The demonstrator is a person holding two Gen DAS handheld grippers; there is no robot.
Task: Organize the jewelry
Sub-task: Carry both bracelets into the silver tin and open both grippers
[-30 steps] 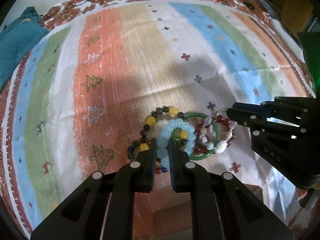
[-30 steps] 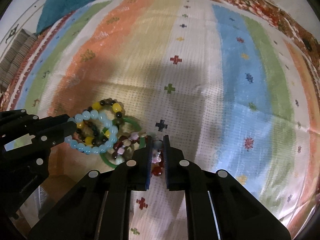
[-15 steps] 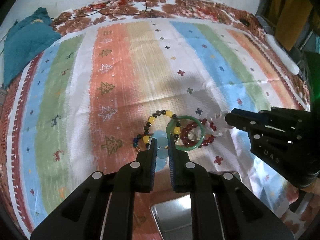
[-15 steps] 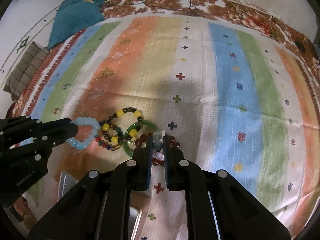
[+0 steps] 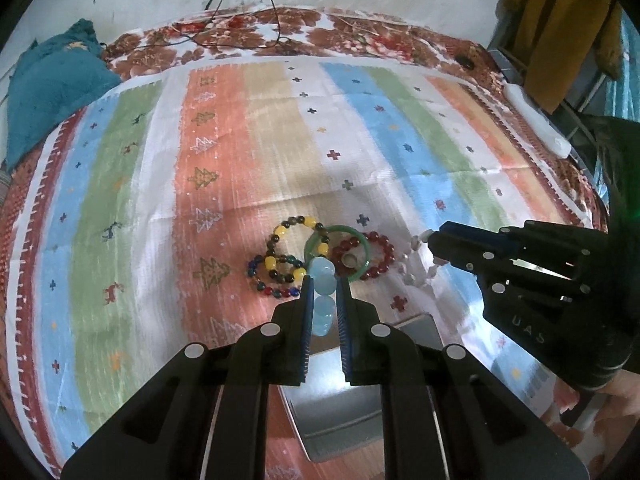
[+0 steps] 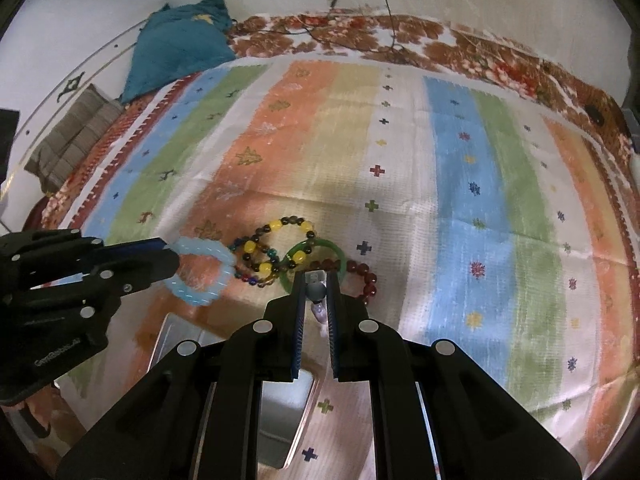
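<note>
My left gripper [image 5: 322, 280] is shut on a pale blue bead bracelet [image 5: 323, 300], which hangs as a ring [image 6: 202, 276] from its tip in the right wrist view. My right gripper [image 6: 316, 280] is shut on a pale pink and white bead bracelet [image 6: 318, 304]; its beads dangle below that gripper's tip [image 5: 416, 264] in the left wrist view. On the striped cloth lie a yellow and dark bead bracelet [image 5: 280, 256], a green bangle [image 5: 338, 248] and a dark red bead bracelet [image 5: 376, 256], overlapping one another.
A metal tray [image 5: 340, 400] sits below and between the grippers, near the cloth's front edge. A teal cloth bundle [image 5: 44, 88] lies at the far left. Cables [image 5: 240, 20] run along the back wall. A white object [image 5: 536, 120] rests at the right edge.
Both grippers have risen and pulled back from the pile, each lifting its bracelet off the cloth. The metal tray has come into view beneath them.
</note>
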